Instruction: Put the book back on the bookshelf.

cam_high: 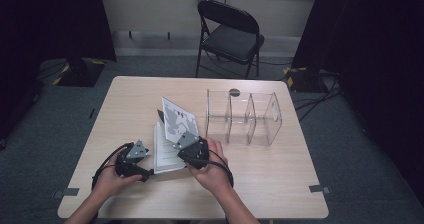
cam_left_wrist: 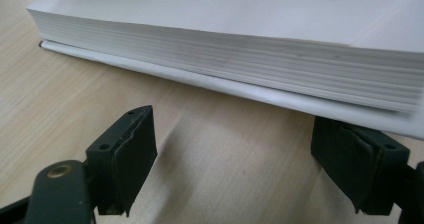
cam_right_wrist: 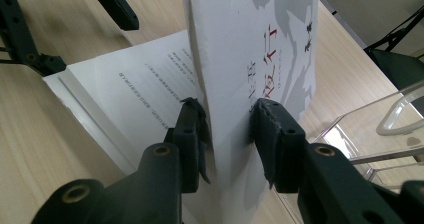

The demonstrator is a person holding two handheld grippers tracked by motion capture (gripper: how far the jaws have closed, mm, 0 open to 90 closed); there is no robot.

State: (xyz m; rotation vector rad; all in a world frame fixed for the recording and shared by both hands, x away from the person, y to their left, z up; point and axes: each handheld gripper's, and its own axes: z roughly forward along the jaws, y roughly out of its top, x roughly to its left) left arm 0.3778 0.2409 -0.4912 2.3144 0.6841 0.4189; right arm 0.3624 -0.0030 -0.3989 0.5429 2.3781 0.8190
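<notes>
Paperback book (cam_high: 167,146): lies open on the light wooden table (cam_high: 125,104), left of centre in the lower half of the high view, text block flat, front cover (cam_high: 179,118) lifted and standing tilted above the pages. In the right gripper view the cover (cam_right_wrist: 260,59) rises through the middle of the frame, white with grey patches and printed characters; the exposed page (cam_right_wrist: 145,89) with lines of print lies to its left.

Right gripper (cam_high: 192,146): held in the person's right hand (cam_high: 212,169), at the lower right edge of the book in the high view, touching it. In its own view the right gripper (cam_right_wrist: 227,134) has both jaws closed on the lower part of the cover, one on each face, the sheet pinched between them.

Left gripper (cam_high: 137,159): held in the person's left hand (cam_high: 112,179), just left of the book's lower left corner in the high view. In its own view the left gripper (cam_left_wrist: 232,149) has its jaws spread wide with bare table between them; the book's page edge (cam_left_wrist: 240,59) runs across the upper half of the frame, just beyond the tips. The right-hand jaw sits right by the back cover; whether it touches cannot be told.

Clear acrylic organiser (cam_high: 245,116): three compartments, right of the book near table centre, apart from both grippers.

Black folding chair (cam_high: 230,34): beyond the far table edge, top centre.
</notes>
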